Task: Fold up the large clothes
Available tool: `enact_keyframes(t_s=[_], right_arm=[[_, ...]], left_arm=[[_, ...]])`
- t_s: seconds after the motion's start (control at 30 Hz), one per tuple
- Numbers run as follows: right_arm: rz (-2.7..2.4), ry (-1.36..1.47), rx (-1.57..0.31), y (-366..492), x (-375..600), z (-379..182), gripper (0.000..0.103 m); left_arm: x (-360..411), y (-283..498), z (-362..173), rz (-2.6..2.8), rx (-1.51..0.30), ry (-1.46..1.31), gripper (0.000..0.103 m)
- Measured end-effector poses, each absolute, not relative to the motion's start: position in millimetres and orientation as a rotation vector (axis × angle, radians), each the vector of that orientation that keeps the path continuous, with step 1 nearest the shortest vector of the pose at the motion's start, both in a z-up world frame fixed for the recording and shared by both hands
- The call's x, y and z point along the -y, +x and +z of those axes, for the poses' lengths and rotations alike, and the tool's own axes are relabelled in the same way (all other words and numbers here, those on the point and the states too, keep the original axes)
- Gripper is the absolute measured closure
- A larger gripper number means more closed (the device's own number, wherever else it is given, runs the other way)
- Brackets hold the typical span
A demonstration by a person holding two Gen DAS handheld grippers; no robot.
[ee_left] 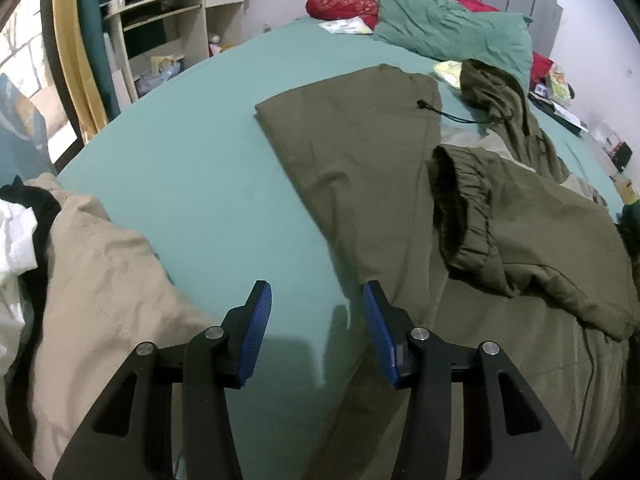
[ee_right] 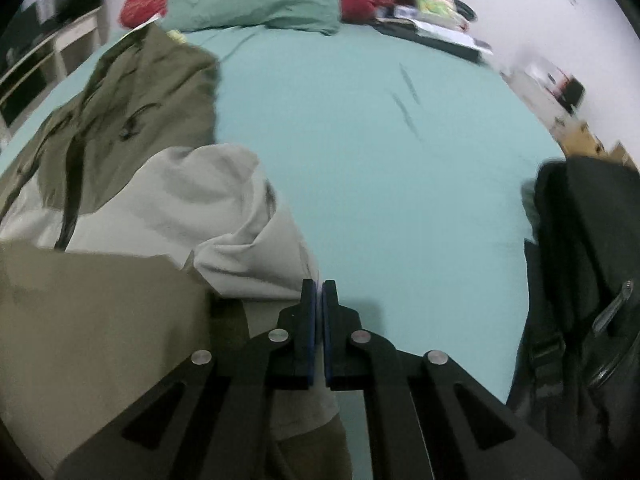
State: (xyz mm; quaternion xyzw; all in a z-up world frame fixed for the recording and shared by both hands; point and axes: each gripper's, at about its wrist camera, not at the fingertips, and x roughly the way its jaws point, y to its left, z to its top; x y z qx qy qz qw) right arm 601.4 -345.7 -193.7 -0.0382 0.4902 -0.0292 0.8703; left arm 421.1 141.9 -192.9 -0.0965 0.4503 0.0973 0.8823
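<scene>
olive jacket (ee_left: 360, 168) sprawls across the bed (ee_left: 180, 168) middle, its cuffed sleeve (ee_left: 464, 216) flopped over the body. my left gripper (ee_left: 316, 320) hangs released at its hem; my right gripper (ee_right: 319, 320) is clenched on nothing. grabbing one layer would drag the fold askew.

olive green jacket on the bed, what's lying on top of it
One sleeve with an elastic cuff is folded across the olive green jacket, and a black drawstring lies near the hood. Whatever is beneath the jacket, beyond the teal bedsheet, is covered.
</scene>
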Motion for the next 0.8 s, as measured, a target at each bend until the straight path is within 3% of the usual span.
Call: enact_keyframes(t_s=[0.2,0.33,0.4,0.43,0.47,0.5,0.53,0.63,0.7,0.77,0.8], right_arm=[[-0.195,-0.093,-1.014,604.1,388.9,-187.5,0.102],[-0.096,0.089,-0.972,592.7,409.0,-171.5,0.102],[-0.080,0.081,-0.967,583.3,403.1,-165.3,0.097],[-0.068,0.070,-0.974,578.6,399.3,-165.6,0.077],[-0.050,0.070,-0.986,575.7,397.2,-166.5,0.038],[-0.035,0.074,-0.999,574.9,395.8,-168.7,0.025],[-0.024,0.072,-1.003,571.9,391.5,-171.2,0.021],[-0.014,0.007,-1.044,557.5,377.9,-185.1,0.021],[-0.012,0.009,-1.080,558.2,375.5,-196.8,0.028],[0.042,0.028,-1.119,559.9,368.9,-209.8,0.071],[0.057,0.010,-1.116,559.1,362.4,-211.7,0.078]], left_arm=[[-134.1,416.7,-191.3,0.130,-0.950,-0.168,0.053],[-127.0,416.2,-189.5,0.072,-0.928,-0.146,0.053],[-123.6,413.7,-186.3,0.059,-0.921,-0.148,0.053],[-122.9,412.8,-184.5,0.053,-0.918,-0.150,0.053],[-121.7,411.5,-182.3,0.049,-0.913,-0.150,0.053],[-120.6,409.9,-179.7,0.043,-0.909,-0.152,0.053],[-119.9,408.9,-177.5,0.036,-0.906,-0.157,0.053],[-115.2,404.4,-171.4,-0.005,-0.895,-0.164,0.053],[-110.4,400.4,-167.7,-0.021,-0.891,-0.157,0.053],[-107.3,399.2,-166.6,-0.044,-0.894,-0.170,0.053],[-105.2,399.5,-166.3,-0.057,-0.896,-0.175,0.053]])
